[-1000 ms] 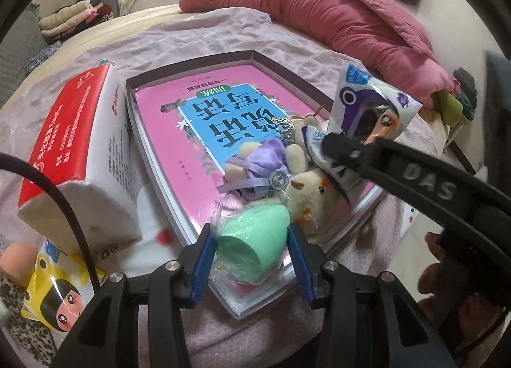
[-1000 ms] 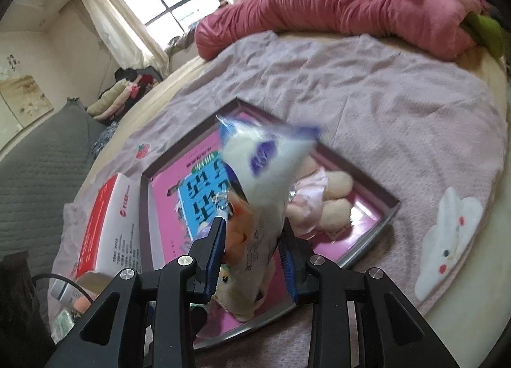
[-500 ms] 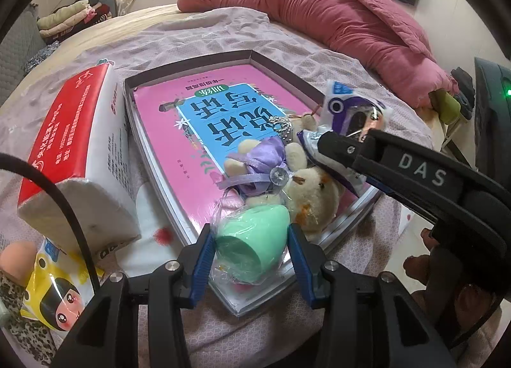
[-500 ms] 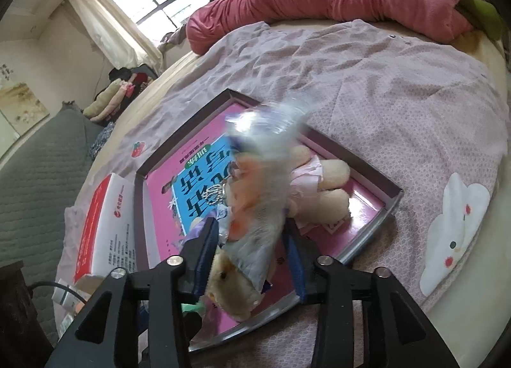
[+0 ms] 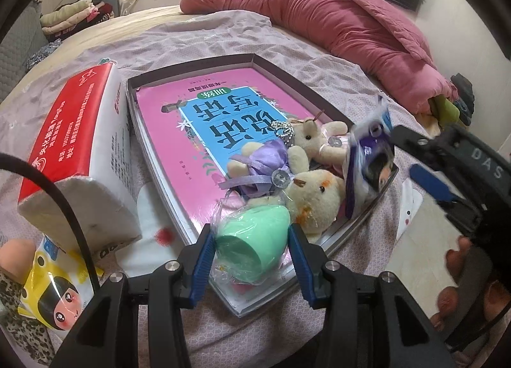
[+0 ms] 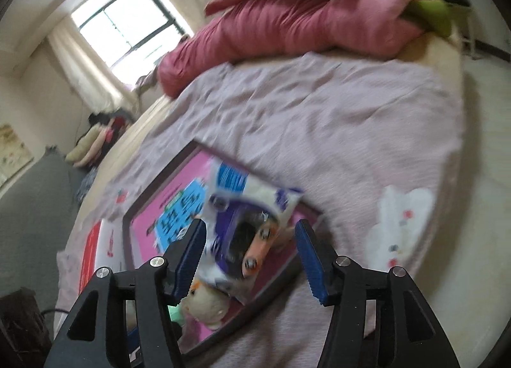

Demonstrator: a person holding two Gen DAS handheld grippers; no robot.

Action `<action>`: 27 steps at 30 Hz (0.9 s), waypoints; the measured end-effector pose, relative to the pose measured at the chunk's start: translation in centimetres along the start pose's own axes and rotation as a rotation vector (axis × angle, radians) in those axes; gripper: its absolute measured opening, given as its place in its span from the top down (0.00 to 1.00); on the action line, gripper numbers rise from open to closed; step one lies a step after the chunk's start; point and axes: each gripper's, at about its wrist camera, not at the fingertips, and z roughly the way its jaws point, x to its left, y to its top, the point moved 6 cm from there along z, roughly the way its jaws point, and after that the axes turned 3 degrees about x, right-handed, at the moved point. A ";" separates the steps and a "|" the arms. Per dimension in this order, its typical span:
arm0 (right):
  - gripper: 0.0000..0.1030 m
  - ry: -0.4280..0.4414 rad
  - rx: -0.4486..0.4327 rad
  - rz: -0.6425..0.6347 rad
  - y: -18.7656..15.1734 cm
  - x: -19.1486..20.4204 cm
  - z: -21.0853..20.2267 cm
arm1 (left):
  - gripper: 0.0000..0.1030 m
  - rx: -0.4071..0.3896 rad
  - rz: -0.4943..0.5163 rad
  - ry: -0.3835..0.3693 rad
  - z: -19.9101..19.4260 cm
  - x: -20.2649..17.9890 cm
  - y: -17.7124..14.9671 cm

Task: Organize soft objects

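Observation:
My left gripper (image 5: 249, 230) is shut on a mint-green egg-shaped sponge (image 5: 255, 248) in clear wrap, held just over the near corner of the dark-rimmed tray (image 5: 191, 65). In the tray lie a pink book (image 5: 172, 131) and small plush bears (image 5: 316, 195). A purple-and-white cartoon tissue packet (image 5: 367, 160) (image 6: 252, 208) leans on the bears at the tray's right side. My right gripper (image 6: 250, 227) (image 5: 418, 160) hovers behind the packet. Its jaws are opening and the pads stand clear of the packet.
A big red-and-white tissue pack (image 5: 73, 144) lies left of the tray. A yellow cartoon packet (image 5: 54, 291) and a peach sponge (image 5: 16, 256) sit at the near left. A pink duvet (image 5: 335, 23) is heaped at the back. The bed's edge and the floor (image 5: 415, 256) are on the right.
The right gripper let go of the tissue packet, opened and drew back; the packet now rests in the tray against the bears. The left gripper kept still with the green sponge.

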 end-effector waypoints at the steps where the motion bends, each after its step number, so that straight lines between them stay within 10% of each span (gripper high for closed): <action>1: 0.42 -0.028 -0.018 -0.001 0.2 -0.3 -0.4 | 0.54 0.000 0.000 0.000 0.0 0.0 0.0; 18: 0.37 -0.126 0.162 -0.062 -1.5 -0.6 3.2 | 0.53 -0.001 0.011 0.003 0.0 -0.3 0.0; 27: 0.37 -0.109 0.104 -0.030 -1.0 -0.9 2.1 | 0.48 -0.015 0.020 -0.003 -0.5 -0.6 0.4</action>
